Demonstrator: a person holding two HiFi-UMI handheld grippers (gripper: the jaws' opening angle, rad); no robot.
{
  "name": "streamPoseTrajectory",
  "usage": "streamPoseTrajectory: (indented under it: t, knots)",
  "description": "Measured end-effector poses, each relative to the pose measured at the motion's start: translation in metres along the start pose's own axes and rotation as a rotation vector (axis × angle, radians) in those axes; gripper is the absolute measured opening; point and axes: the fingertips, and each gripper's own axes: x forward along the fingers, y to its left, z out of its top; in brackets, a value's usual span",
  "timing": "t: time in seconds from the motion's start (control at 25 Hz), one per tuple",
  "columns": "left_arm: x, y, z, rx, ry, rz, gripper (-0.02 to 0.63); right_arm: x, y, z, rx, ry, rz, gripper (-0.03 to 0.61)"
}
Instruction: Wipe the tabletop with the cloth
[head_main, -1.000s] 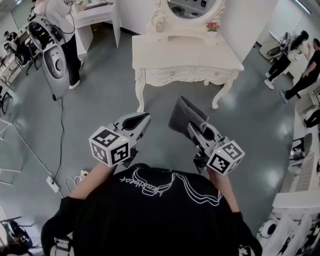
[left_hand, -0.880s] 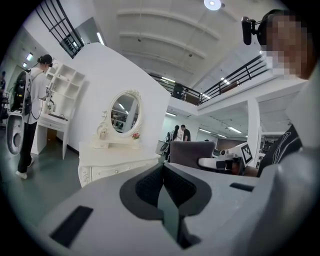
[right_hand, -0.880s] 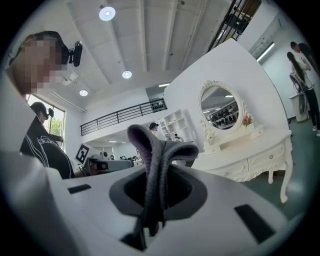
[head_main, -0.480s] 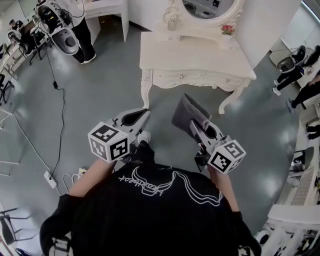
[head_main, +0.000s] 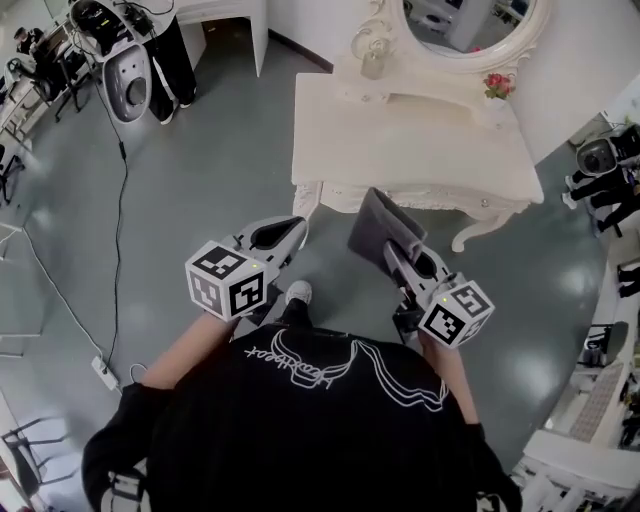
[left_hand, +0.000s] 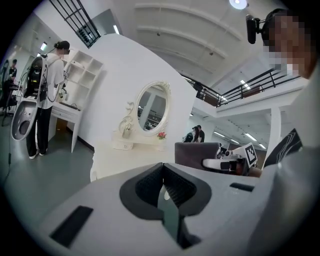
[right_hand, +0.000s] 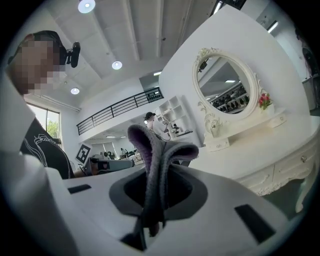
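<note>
Two grippers over a grey floor (head_main: 200, 180). Left gripper (head_main: 290, 228): fingers pressed together, empty. Right gripper (head_main: 392, 246): fingers clamped on one grey cloth (head_main: 375, 222), standing folded. Ahead: one white surface (head_main: 420, 150), one oval mirror (head_main: 465, 25).

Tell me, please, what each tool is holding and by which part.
The right tool grips the grey folded cloth by one bunched edge, the rest sticking out ahead. The left tool is shut on nothing.

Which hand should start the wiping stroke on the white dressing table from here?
Right. The right tool is shut on the grey cloth, close to the tabletop; the left tool is shut and empty.
</note>
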Motion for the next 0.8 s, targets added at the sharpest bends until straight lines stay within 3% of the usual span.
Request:
streamPoseTrajectory:
  t: [0.4,0.8]
  knots:
    - [0.077,0.16,0.043,-0.091,0.049,0.037,0.005,0.156,-0.087,0.037,0.037,0.076,-0.01,0.049]
    - [0.114,0.239,0.042,-0.13,0.074,0.064,0.005,0.24,-0.121,0.021,0.011,0.178,-0.03,0.049]
